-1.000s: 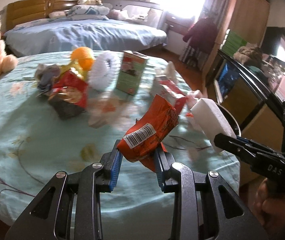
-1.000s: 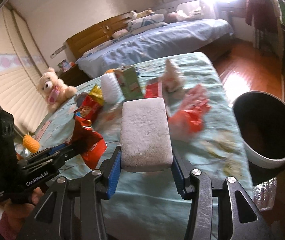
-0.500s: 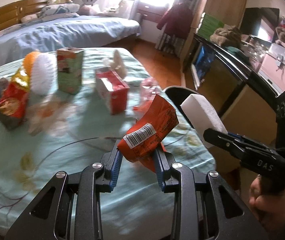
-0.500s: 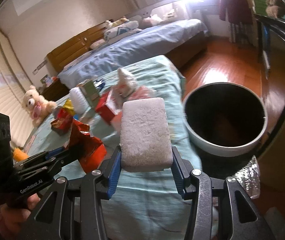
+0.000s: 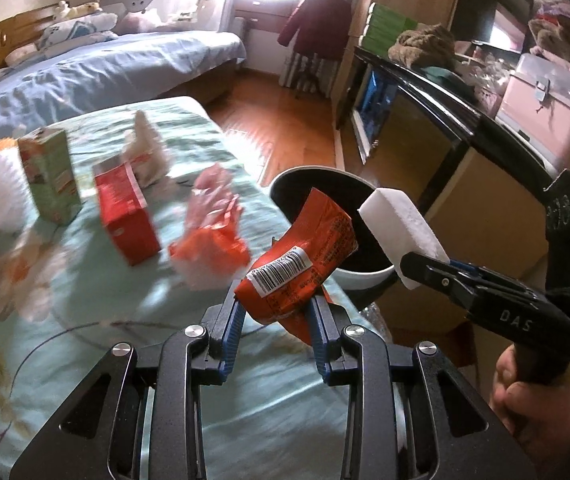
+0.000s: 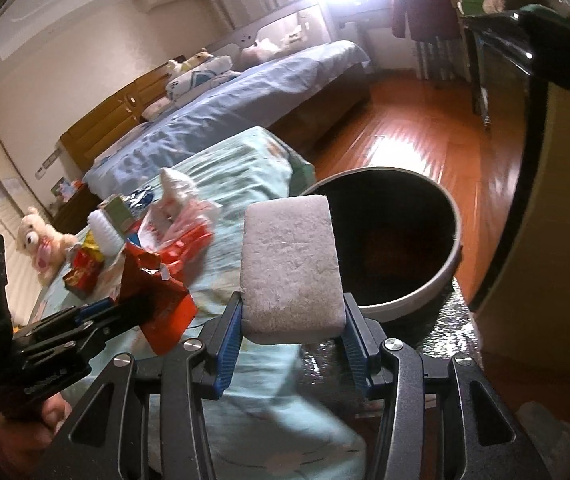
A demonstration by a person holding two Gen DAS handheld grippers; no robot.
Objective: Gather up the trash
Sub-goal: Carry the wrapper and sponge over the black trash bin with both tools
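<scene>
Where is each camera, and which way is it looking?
Left wrist: on the left claw, looking along it, over the orange wrapper to the bin; the right claw and a hand show.
Right wrist: on the right claw, over the white sponge to the bin; the left claw shows.
Both share the bin and the green bed.

Teal bedspread (image 5: pixel 85 360) carries red box (image 5: pixel 127 216), green carton (image 5: pixel 51 176) — crumpled wrappers (image 5: pixel 211 236) too.

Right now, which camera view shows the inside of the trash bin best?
The right wrist view: the trash bin shows nearly its whole round opening and dark interior. In the left wrist view, the orange wrapper and white sponge hide most of it.
</scene>
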